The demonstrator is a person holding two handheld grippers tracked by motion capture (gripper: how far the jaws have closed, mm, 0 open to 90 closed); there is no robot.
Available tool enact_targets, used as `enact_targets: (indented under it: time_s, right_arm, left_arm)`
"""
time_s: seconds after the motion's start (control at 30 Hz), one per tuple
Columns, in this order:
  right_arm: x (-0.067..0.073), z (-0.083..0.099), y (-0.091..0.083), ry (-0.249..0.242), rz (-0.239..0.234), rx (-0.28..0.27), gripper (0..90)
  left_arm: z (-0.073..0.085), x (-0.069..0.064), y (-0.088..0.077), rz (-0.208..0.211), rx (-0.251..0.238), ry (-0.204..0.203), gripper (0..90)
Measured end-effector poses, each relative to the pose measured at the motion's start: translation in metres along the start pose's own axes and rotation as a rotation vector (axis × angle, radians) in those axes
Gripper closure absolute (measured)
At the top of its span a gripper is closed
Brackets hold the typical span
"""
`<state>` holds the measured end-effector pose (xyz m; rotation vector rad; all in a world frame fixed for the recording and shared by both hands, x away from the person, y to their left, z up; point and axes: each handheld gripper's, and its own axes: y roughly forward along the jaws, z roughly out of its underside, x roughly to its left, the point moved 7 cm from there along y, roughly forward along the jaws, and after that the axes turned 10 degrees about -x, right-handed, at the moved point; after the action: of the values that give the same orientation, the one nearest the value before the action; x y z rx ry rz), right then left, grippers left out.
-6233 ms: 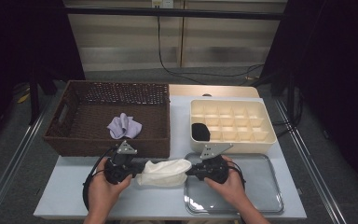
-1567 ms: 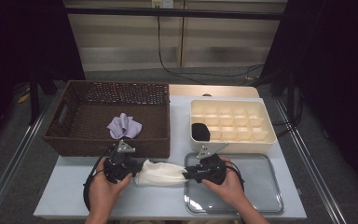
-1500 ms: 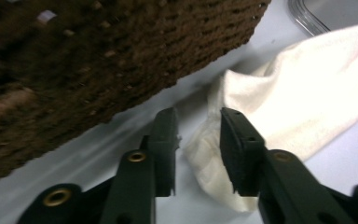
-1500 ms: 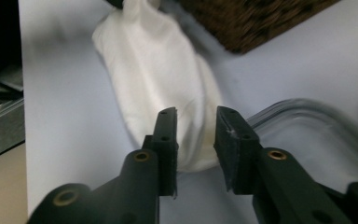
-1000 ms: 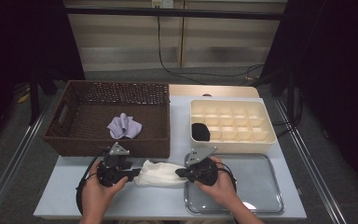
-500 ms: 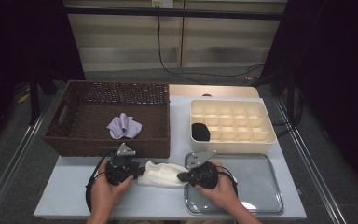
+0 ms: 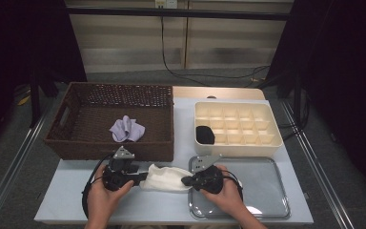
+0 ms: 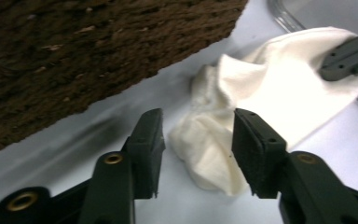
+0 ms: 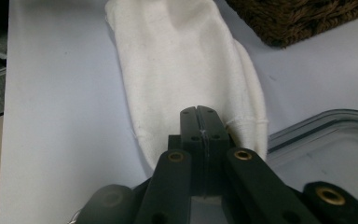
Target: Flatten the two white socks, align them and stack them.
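While folding: white sock [image 7: 164,177] is lying on tabletop [image 7: 66,205] beside basket [image 7: 114,148].
Right gripper [image 9: 200,122]: I'm clamping the cuff, anchoring it.
Left gripper [image 8: 196,142]: jaws have just been opening, straddling the bunched toe end for a regrip.

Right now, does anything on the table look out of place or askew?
Nothing stands out. The white sock lies rumpled between the grippers, one end pinched in the right gripper; the basket, divided box and tray sit square.
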<state>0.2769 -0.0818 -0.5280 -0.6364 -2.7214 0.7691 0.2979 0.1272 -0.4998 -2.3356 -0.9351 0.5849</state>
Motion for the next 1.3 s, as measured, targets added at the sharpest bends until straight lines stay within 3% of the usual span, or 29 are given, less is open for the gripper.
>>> enact_targets:
  time_s: [0.23,0.43,0.5,0.63,0.73,0.83,1.03,1.17,1.3]
  right_arm:
    - [0.000,0.000,0.000,0.005,-0.004,-0.005,90.0]
    - [0.000,0.000,0.000,0.008,-0.002,-0.007,90.0]
    - [0.000,0.001,0.000,0.008,-0.002,-0.006,90.0]
    - [0.000,0.001,0.000,0.001,0.002,-0.005,90.0]
    - [0.000,0.001,0.000,0.006,0.002,-0.009,90.0]
    - [0.000,0.001,0.000,0.004,0.005,-0.007,90.0]
    - [0.001,0.001,0.001,0.004,0.004,-0.007,90.0]
    - [0.001,0.001,0.001,0.008,0.007,-0.009,90.0]
    - [0.001,0.001,0.001,0.008,0.003,-0.008,90.0]
  left_arm:
    - [0.015,0.001,0.015,-0.002,0.049,0.006,50.4]
    - [0.015,0.000,0.018,-0.017,0.054,0.022,50.9]
    - [0.016,-0.002,0.018,-0.036,0.052,0.055,51.9]
    - [0.017,-0.006,0.019,-0.077,0.037,0.065,52.4]
    - [0.018,-0.008,0.018,-0.066,0.029,0.065,57.0]
    - [0.018,-0.012,0.018,-0.054,0.035,0.085,69.5]
    - [0.018,-0.011,0.018,-0.030,0.036,0.045,74.7]
    - [0.015,-0.012,0.019,-0.048,0.057,0.032,76.4]
    - [0.013,-0.011,0.016,-0.008,0.073,-0.009,76.7]
